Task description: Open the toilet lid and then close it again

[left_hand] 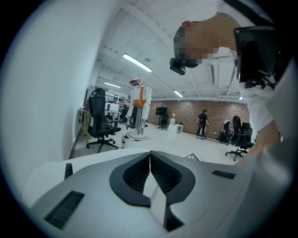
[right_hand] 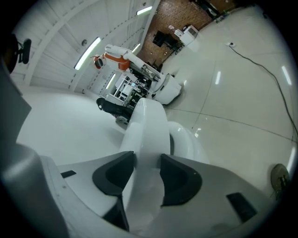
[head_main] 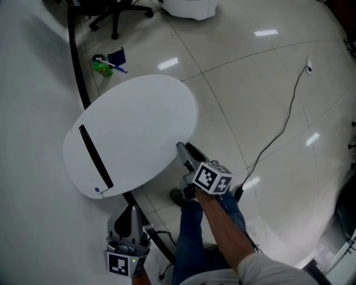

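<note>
The white oval toilet lid (head_main: 133, 131) fills the middle left of the head view, with a black strip near its hinge end. My right gripper (head_main: 182, 149) grips the lid's front edge. In the right gripper view the lid's rim (right_hand: 146, 125) runs up between the two dark pads of the right gripper (right_hand: 147, 160), which press on it from both sides. The lid is raised off the white seat and bowl (right_hand: 186, 142) below. My left gripper (head_main: 132, 210) hangs at the lower left, apart from the toilet. In its own view the left gripper (left_hand: 150, 153) has its jaws together with nothing between them.
A white wall runs along the left. A green brush and a blue item (head_main: 105, 65) lie on the tiled floor behind the toilet. A black cable (head_main: 283, 125) crosses the floor at right. A chair base (head_main: 114, 14) and a white robot base (head_main: 192, 6) stand at the top.
</note>
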Demonstrator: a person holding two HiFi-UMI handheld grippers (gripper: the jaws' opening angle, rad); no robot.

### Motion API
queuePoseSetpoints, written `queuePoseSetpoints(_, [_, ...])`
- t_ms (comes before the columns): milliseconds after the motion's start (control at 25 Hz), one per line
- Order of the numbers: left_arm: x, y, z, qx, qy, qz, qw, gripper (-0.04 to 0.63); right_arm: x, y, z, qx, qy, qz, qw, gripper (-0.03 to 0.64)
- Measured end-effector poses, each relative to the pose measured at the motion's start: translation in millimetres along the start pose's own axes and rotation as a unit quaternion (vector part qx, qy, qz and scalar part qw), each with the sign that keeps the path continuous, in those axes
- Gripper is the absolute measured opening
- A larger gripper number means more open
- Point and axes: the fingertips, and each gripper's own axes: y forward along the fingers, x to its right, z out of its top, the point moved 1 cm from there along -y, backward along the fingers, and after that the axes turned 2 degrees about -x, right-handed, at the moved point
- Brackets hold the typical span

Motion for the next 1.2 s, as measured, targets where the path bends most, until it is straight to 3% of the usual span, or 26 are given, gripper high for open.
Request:
queuePoseSetpoints(200, [-6.4,-36.5,37.7,0.023,0.014,0.040,0.9988,0.003,-86.4,-42.5,10.6,0.021,-0.101,0.030,0.994,0.158])
queuePoseSetpoints(400, [-15.1,-87.5,73.8,0.047,0.014,0.080,0.9956,0.003,-182.2,-75.3,-1.4,0.027,-0.234,0.049,0.971,0.140])
queuePoseSetpoints(560, [-16.6,-122.4,86.6,0.071,0.011,0.119,0.9903,0.003,-238.1,-85.6,-13.2,0.031,-0.341,0.081,0.936,0.091])
queuePoseSetpoints(600, [-17.8,-131.0,87.4,0.074,0.010,0.126,0.9892,0.003,-249.3,-86.8,-17.9,0.034,-0.363,0.087,0.927,0.004])
queuePoseSetpoints(800, [-22.7,-173.2,93.8,0.088,0.001,0.156,0.9839,0.003,-295.3,-94.5,-39.6,0.020,-0.433,0.120,0.893,0.000])
queuePoseSetpoints(1000, [-24.3,-204.9,101.8,0.103,0.000,0.193,0.9758,0.003,-351.3,-98.8,-69.4,-0.001,-0.499,0.184,0.847,0.000])
queuePoseSetpoints(1200, [-34.3,-235.9,108.0,0.130,-0.008,0.237,0.9628,0.003,-404.8,-92.1,-116.6,-0.047,-0.556,0.252,0.790,0.000])
